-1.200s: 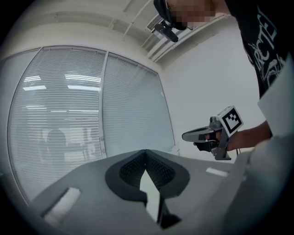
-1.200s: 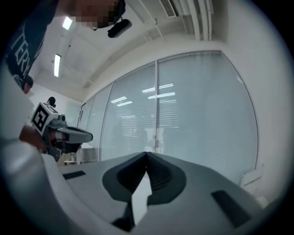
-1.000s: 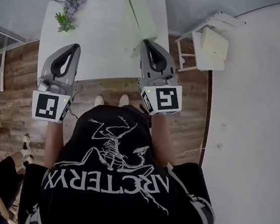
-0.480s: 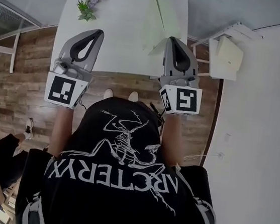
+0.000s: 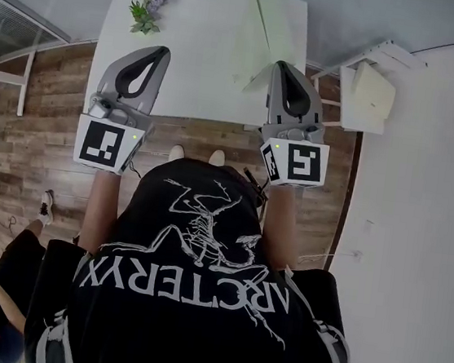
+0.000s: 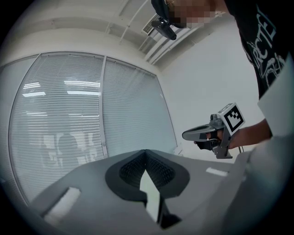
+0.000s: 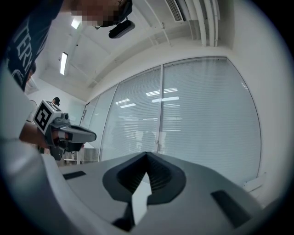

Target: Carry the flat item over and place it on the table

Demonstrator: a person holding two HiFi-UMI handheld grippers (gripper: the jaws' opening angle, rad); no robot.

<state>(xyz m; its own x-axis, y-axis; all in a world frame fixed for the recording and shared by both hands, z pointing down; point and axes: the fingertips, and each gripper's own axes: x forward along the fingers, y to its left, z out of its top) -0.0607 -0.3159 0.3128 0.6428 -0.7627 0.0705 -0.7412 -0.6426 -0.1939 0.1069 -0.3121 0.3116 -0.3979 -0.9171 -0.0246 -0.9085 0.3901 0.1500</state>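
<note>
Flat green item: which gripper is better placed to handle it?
Right. The right gripper is beside the flat green item at the right of the table; the left gripper is far from it.

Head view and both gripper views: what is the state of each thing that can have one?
left claw: shut, empty.
right claw: shut, empty.
flat item: lying on the table near its right edge, not gripped.
flower sprig: lying at the table's far left corner.
white chair: upright, right of the table.
</note>
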